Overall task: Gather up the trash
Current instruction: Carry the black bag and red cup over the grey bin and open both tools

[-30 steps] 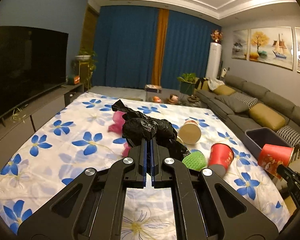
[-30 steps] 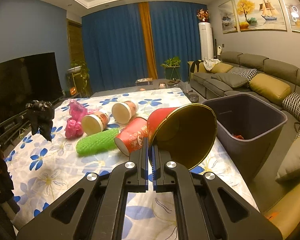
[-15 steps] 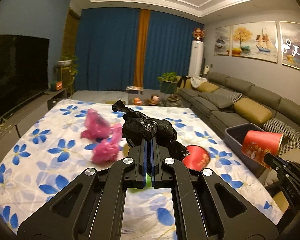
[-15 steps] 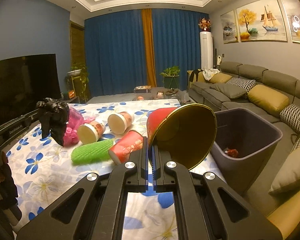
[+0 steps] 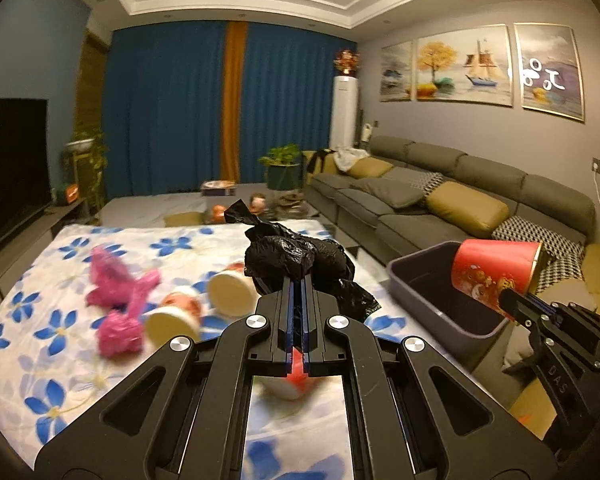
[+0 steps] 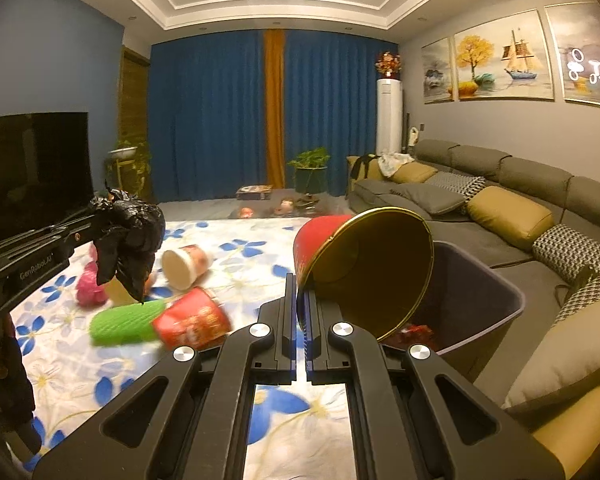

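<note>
Right wrist view, "GenRoboAI" left tongs point(image 6: 112, 236) pinching black bag point(image 6: 130, 240); right tongs point(image 6: 300, 300) clamping red cup point(image 6: 364, 268)

Red cup point(image 6: 364, 268) over grey bin point(image 6: 496, 312)

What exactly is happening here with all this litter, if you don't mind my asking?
A person is collecting trash with two handheld grippers. The left gripper is shut on a crumpled black plastic bag; the right gripper is shut on the rim of a red paper cup, held at the grey bin. Cups, pink bags and a green piece remain on the floral cloth.
</note>
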Available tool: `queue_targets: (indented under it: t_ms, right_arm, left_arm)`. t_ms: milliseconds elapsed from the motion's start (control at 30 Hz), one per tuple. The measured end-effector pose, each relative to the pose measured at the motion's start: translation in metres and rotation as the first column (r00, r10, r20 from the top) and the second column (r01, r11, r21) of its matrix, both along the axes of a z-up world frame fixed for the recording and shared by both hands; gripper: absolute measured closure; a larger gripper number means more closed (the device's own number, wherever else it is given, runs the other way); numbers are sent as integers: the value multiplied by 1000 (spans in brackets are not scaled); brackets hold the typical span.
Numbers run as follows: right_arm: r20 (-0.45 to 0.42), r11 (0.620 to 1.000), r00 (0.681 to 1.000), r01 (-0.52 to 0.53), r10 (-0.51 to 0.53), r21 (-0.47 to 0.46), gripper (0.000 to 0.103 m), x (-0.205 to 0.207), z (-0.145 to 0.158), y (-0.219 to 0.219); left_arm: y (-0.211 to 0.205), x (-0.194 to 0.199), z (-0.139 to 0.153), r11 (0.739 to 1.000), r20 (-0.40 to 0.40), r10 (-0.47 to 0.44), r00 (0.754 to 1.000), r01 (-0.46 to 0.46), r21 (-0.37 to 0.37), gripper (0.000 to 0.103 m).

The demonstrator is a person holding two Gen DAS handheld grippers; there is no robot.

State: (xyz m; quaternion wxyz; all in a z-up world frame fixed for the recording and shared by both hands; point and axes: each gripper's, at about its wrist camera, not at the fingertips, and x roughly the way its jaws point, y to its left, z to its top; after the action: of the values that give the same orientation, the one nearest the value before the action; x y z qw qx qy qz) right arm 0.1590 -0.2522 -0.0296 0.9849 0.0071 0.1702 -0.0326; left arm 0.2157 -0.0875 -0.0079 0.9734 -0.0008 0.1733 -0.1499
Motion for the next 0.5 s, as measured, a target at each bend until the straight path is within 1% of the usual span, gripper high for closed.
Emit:
queue_targets:
  t_ms: [233,367,500]
  right_arm:
    - [19,997,997,72,-72,-6,99,11,6,-36]
    - [27,993,993,119,-119,2,99,13,8,-66]
    - [28,987,987,159,-159,7,99,16,9,-87]
  left_arm:
    - [-57,11,9,997,22,-80,997,80,17,101]
    - [-88,19,8,992,26,-121,992,120,30,101]
    - [-115,29,6,987,22,-156,987,156,31,101]
